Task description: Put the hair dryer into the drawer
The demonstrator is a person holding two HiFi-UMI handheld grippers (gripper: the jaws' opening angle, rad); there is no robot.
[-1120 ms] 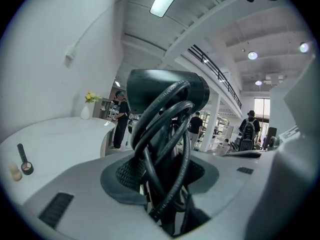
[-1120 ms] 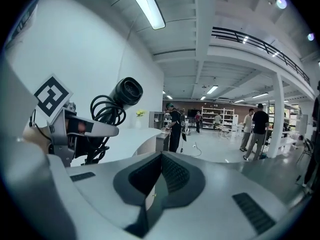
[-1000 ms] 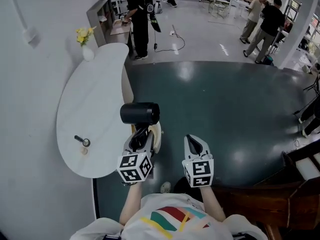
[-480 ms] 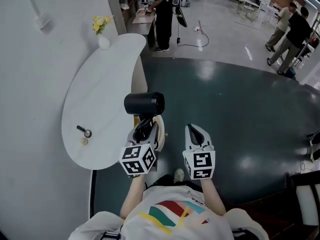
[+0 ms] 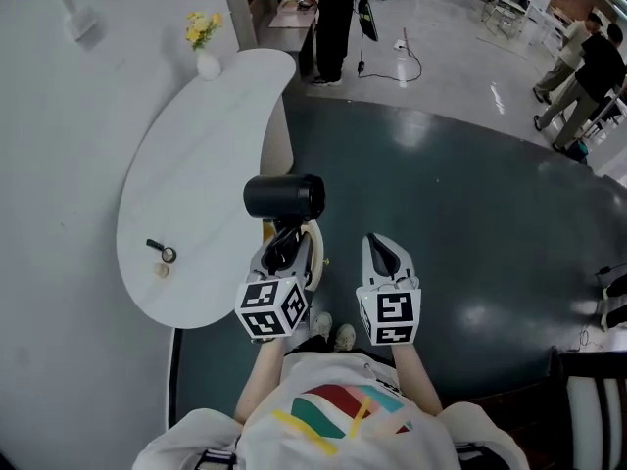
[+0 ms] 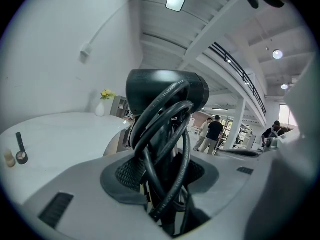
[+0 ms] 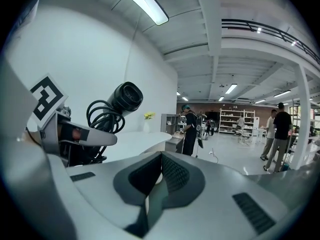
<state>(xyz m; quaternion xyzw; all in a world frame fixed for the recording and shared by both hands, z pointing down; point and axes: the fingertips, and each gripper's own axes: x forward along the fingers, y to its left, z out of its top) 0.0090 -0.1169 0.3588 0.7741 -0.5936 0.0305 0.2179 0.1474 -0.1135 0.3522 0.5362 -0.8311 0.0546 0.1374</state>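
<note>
left gripper [image 5: 282,255] fingers clamped on hair dryer [image 5: 284,197] handle, with cord [image 6: 162,149] loops caught in same grip, likely so cord does not trail. barrel sits crosswise above fingers, touching nothing else. right gripper [image 5: 382,255] fingers together, nothing between; held alongside, probably kept free for drawer. dryer in air just off counter [image 5: 196,174] room-side edge, over dark floor [image 5: 470,223], not resting on counter. vase [image 5: 208,64] at counter far end, small items [image 5: 163,255] near wall-side edge. no drawer in view; judged carrying step, placing not begun.
</note>
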